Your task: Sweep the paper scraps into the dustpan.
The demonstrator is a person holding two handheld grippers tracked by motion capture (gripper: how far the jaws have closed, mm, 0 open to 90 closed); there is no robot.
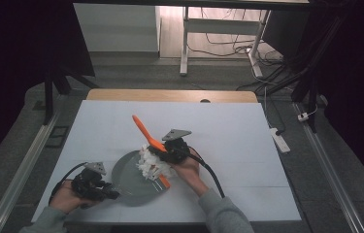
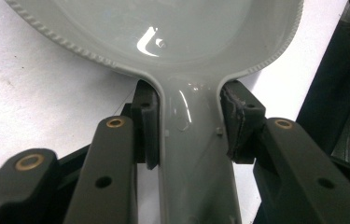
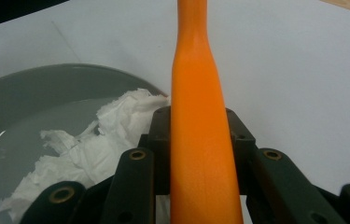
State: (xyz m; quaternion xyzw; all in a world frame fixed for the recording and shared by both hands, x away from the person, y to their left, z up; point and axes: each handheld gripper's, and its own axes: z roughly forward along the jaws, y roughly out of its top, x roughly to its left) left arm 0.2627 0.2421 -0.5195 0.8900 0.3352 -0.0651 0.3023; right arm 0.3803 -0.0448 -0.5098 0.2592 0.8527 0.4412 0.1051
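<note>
White table [image 1: 247, 131] carries one grey pan [image 1: 127, 178] and one heap of paper [image 1: 151, 164] inside it. Left gripper [image 1: 110, 193] clamps the pan's handle [image 2: 196, 154]; right gripper [image 1: 166, 151] clamps one orange spatula [image 1: 145, 131] over the paper.

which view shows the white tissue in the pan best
The high view: the whole crumpled tissue lies in the grey pan, at its right side under the orange utensil. The right gripper view shows part of it beside the jaws; the left gripper view shows pan handle, not tissue.

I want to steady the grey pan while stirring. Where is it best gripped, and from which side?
Grip the grey pan by its flat handle, coming along the table from the person's side. The handle juts out past the rim and is narrow enough for two pads; the left gripper clamps it just so, either side, near the bowl.
</note>
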